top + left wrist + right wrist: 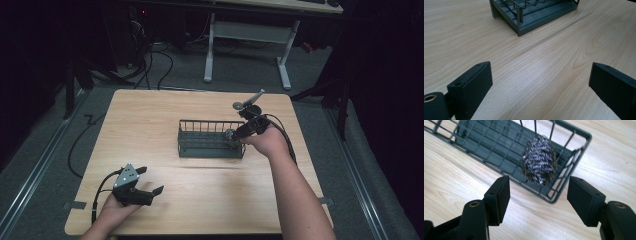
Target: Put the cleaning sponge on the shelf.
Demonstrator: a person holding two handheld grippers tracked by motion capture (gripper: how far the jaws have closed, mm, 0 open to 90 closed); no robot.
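My wooden desk [200,200] fills the middle of the high view, pale and grained, with dark floor around it. Just right of the frame's centre stands a dark grey wire basket [211,139], long and low, with barred sides. In the left gripper view one corner of it sits at the top centre of the frame; in the right gripper view it runs across the upper half.

My right forearm comes up from the lower right of the high view, and my right tool [239,135] hangs at the basket's right end. In the right gripper view my right tool [538,195] has its jaws partly apart with nothing between them. Past them, in the upper centre of that frame, a steel wool scrubber [539,160] lies inside the basket against its end wall, free of the jaws.

My left tool [149,181] rests at the lower left of the high view, well apart from the basket. In the left gripper view my left tool [540,82] has its jaws spread wide over bare wood, holding nothing.
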